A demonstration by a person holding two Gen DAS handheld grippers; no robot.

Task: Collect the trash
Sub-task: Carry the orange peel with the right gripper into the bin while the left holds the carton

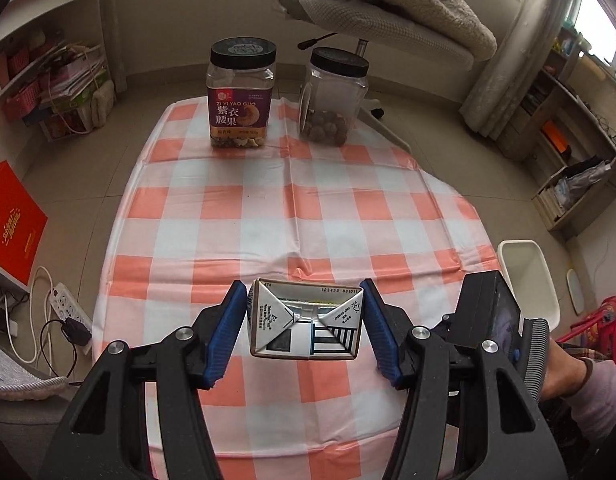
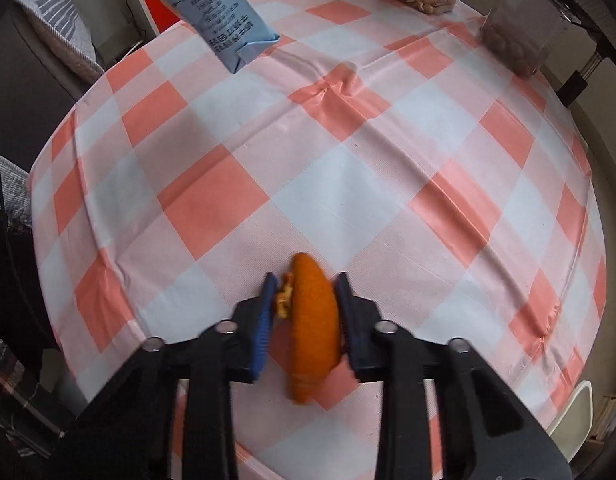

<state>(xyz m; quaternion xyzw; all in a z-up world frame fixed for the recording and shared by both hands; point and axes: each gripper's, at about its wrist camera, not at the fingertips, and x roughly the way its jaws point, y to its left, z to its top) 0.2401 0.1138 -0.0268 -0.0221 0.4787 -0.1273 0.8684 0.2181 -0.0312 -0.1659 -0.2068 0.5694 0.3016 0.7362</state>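
Two pieces of rubbish are in hand at once above a table spread with a pink-and-white checked cloth. The left gripper has its blue pads pressed to either side of a small drink carton, held clear of the cloth with its folded end toward the camera; from the right wrist view the same pale blue carton hangs tilted over the far left of the table. The right gripper is closed on a curl of orange peel, pinched across its middle just above the cloth.

Both look light. The carton seems stiff enough at its flat side panels, where the pads sit, though an empty one would likely dent under a hard squeeze. The peel appears soft and bendy, and its waxy skin could slip, so a hold across the thick middle seems wise.

At the far edge stand two black-lidded clear jars: a purple-labelled jar with a shallow layer of nuts, and a plain jar with dark round nuts at the bottom. A white bin waits on the floor by the table's right side; its contents cannot be seen.
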